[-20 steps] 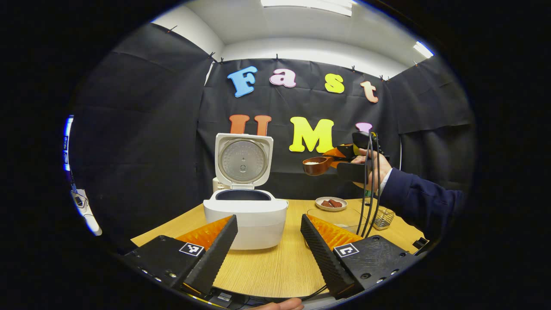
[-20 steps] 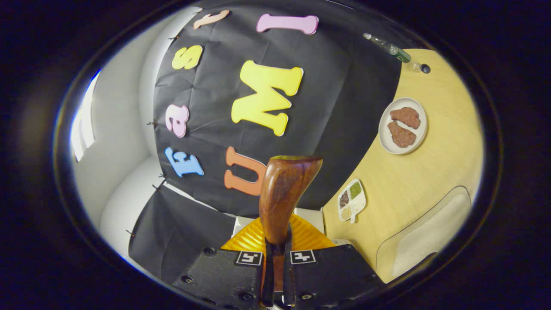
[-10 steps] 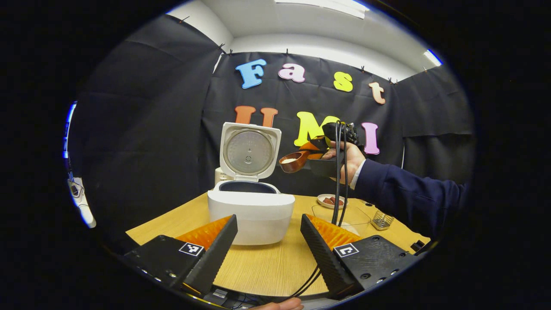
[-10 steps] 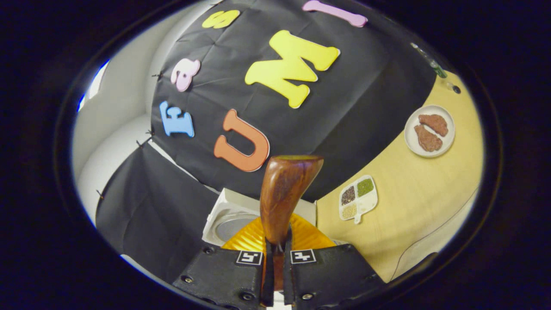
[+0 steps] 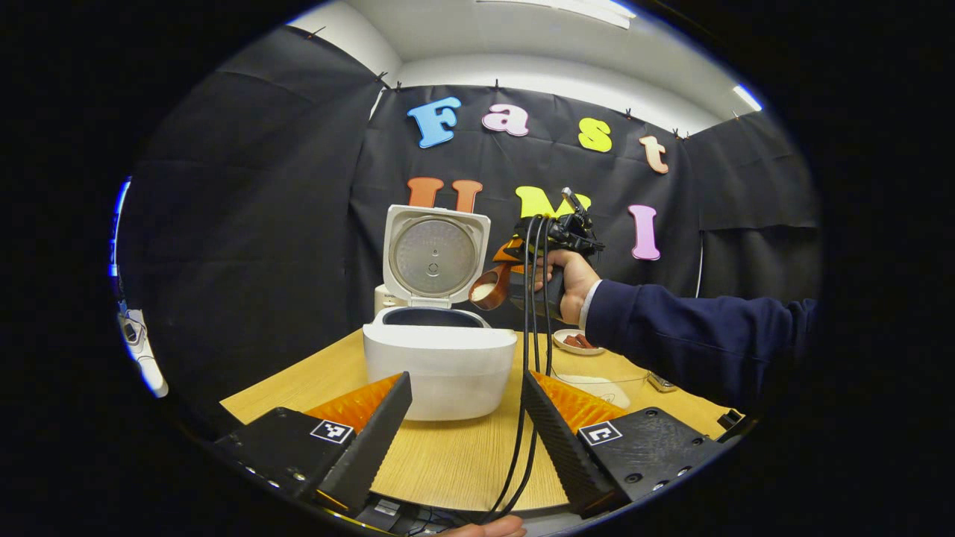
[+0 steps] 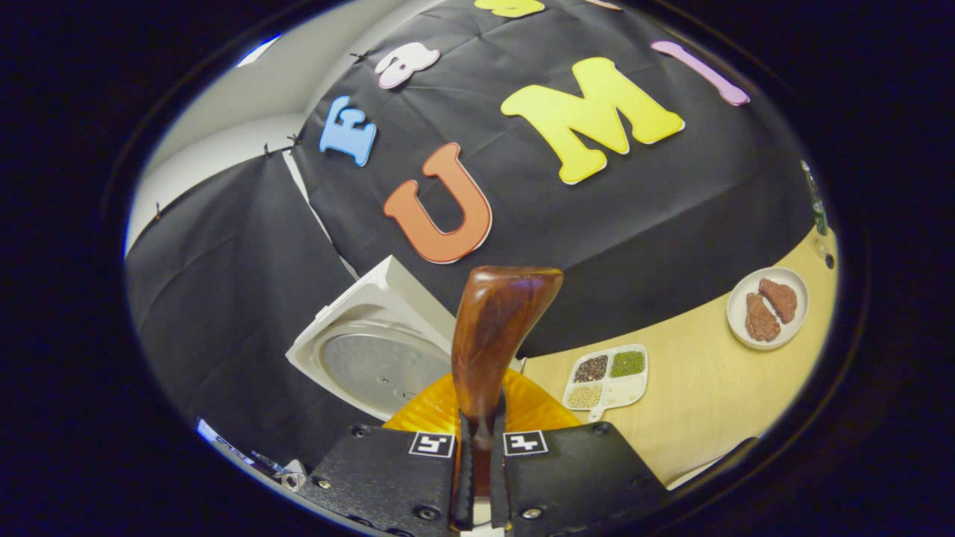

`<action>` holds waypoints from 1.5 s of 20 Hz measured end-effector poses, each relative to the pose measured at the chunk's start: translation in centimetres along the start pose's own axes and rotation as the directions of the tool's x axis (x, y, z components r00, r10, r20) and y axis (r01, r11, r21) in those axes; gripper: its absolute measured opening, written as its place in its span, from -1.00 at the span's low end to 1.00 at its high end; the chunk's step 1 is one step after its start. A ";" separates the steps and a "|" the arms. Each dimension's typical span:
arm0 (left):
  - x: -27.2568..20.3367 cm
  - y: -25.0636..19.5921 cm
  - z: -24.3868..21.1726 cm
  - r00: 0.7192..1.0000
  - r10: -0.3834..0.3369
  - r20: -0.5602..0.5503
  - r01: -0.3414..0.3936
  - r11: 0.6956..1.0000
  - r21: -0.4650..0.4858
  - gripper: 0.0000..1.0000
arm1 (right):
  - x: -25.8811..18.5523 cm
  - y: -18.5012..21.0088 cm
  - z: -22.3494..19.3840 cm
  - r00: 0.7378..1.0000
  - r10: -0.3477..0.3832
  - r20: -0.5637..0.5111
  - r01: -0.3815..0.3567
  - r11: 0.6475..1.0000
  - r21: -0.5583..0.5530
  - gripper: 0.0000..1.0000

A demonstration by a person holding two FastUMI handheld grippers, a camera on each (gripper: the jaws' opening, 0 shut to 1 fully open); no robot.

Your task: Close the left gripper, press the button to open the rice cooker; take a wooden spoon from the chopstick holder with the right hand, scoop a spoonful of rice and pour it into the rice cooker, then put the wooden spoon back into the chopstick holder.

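Note:
The white rice cooker (image 5: pixel 439 365) stands on the wooden table with its lid (image 5: pixel 435 254) raised. In the left gripper view the wooden spoon (image 5: pixel 490 288), with white rice in its bowl, tilts above the cooker's right rim, held by the far gripper in a person's hand (image 5: pixel 568 277). My left gripper (image 5: pixel 466 421) is open near the table's front edge with nothing between its fingers. In the right gripper view my right gripper (image 6: pixel 478 455) is shut on the spoon's handle (image 6: pixel 494 335); the open lid (image 6: pixel 373 358) lies just beyond it.
A small plate of brown pieces (image 6: pixel 768 307) and a divided white dish of grains (image 6: pixel 608 371) sit on the table (image 6: pixel 709 388). A clear container of rice (image 5: pixel 597 385) stands right of the cooker. Black cables (image 5: pixel 531 358) hang from the hand.
The right gripper carried the spoon leftward to the cooker's rim and tipped it down. The lid came into the right gripper view. The left gripper barely moved.

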State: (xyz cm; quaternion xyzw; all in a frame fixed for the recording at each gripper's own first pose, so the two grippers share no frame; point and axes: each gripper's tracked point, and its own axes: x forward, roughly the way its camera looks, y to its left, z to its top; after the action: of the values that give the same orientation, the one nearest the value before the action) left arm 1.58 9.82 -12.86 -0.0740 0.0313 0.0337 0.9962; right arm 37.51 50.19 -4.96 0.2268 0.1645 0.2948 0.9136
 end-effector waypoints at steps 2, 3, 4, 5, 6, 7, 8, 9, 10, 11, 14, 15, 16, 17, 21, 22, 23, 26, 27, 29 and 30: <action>-0.1 0.4 -0.1 1.000 0.001 -0.004 -0.001 1.000 0.000 0.88 | 0.0 1.3 -0.4 1.000 0.015 0.003 -0.015 0.996 -0.085 -0.79; -0.1 0.6 -0.2 1.000 0.007 -0.009 -0.007 1.000 0.006 0.88 | -0.1 1.9 -0.6 1.000 0.014 0.009 -0.013 0.990 -0.142 -0.79; 0.0 1.0 -0.6 1.000 0.019 -0.019 -0.019 1.000 0.011 0.88 | -0.1 2.3 -0.7 1.000 0.009 0.016 -0.006 0.979 -0.203 -0.78; -0.1 1.4 -0.9 0.999 0.034 -0.029 -0.033 0.999 0.015 0.88 | -0.6 2.7 -0.3 0.999 0.001 0.048 0.012 0.966 -0.258 -0.79; 0.1 1.7 -1.1 0.998 0.045 -0.036 -0.044 0.999 0.016 0.89 | -0.9 3.4 0.2 0.997 0.006 0.081 0.018 0.956 -0.294 -0.79; 0.1 1.9 -1.2 0.998 0.049 -0.040 -0.048 0.999 0.014 0.88 | -1.0 4.1 -0.1 0.995 0.011 0.095 0.021 0.945 -0.328 -0.79; 0.1 1.8 -1.3 0.998 0.050 -0.045 -0.049 0.999 0.010 0.88 | -1.2 4.6 -0.2 0.994 0.012 0.110 0.029 0.934 -0.356 -0.79; 0.0 1.8 -1.4 0.998 0.049 -0.048 -0.049 0.999 0.010 0.88 | -1.2 5.2 -0.8 0.994 0.022 0.104 0.020 0.921 -0.390 -0.80; 0.0 1.6 -1.4 0.997 0.050 -0.052 -0.049 0.999 0.014 0.88 | -1.0 5.8 -1.1 0.995 0.030 0.095 0.013 0.908 -0.418 -0.79; 0.0 1.6 -1.4 0.997 0.050 -0.051 -0.049 0.999 0.024 0.88 | -1.2 6.2 -1.6 0.995 0.035 0.089 0.008 0.895 -0.447 -0.79; -0.1 1.7 -1.2 0.998 0.053 -0.038 -0.051 0.998 0.044 0.88 | -1.4 7.6 -2.8 0.995 0.060 0.084 -0.007 0.847 -0.531 -0.79; -0.1 1.6 -0.9 0.998 0.053 -0.035 -0.051 0.998 0.044 0.88 | -1.3 8.3 -3.1 0.994 0.073 0.085 -0.011 0.816 -0.578 -0.79; -0.2 1.6 -0.8 0.998 0.056 -0.032 -0.055 0.998 0.039 0.88 | -1.5 8.7 -3.5 0.993 0.080 0.091 -0.004 0.775 -0.632 -0.79; -0.1 1.6 -0.8 0.998 0.057 -0.035 -0.056 0.998 0.032 0.88 | -1.5 9.5 -3.9 0.991 0.100 0.090 -0.010 0.717 -0.697 -0.78; 0.1 0.8 -1.1 0.998 0.051 -0.043 -0.050 0.998 0.025 0.88 | -2.8 11.0 -5.3 0.985 0.149 0.093 -0.008 0.569 -0.822 -0.78; 0.1 1.0 -1.1 0.997 0.061 -0.044 -0.060 0.998 0.035 0.88 | -3.3 11.3 -5.7 0.983 0.164 0.087 -0.019 0.555 -0.832 -0.78; 0.1 1.3 -1.2 0.996 0.075 -0.048 -0.073 0.996 0.048 0.88 | -3.7 11.6 -5.8 0.982 0.165 0.092 -0.011 0.536 -0.844 -0.77; 0.2 1.9 -0.8 0.993 0.109 -0.039 -0.107 0.993 0.057 0.88 | -5.0 11.1 -5.4 0.983 0.141 0.121 0.025 0.544 -0.839 -0.77; 0.2 1.8 -0.6 0.993 0.111 -0.032 -0.110 0.993 0.049 0.88 | -5.4 10.5 -5.2 0.983 0.138 0.120 0.020 0.572 -0.820 -0.77; 0.1 1.4 0.0 0.994 0.111 -0.009 -0.111 0.993 0.034 0.88 | -7.1 9.8 -5.2 0.985 0.138 0.100 -0.013 0.648 -0.761 -0.77; 0.1 1.1 0.3 0.994 0.107 0.006 -0.108 0.994 0.028 0.88 | -7.9 9.2 -5.0 0.988 0.130 0.088 -0.023 0.676 -0.737 -0.77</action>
State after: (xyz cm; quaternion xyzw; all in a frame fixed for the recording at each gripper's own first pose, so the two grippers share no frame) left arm 1.58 10.96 -12.77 -0.0578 0.0336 0.0870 0.9940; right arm 24.94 53.64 -3.17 -0.1324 -0.0383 0.3583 0.9234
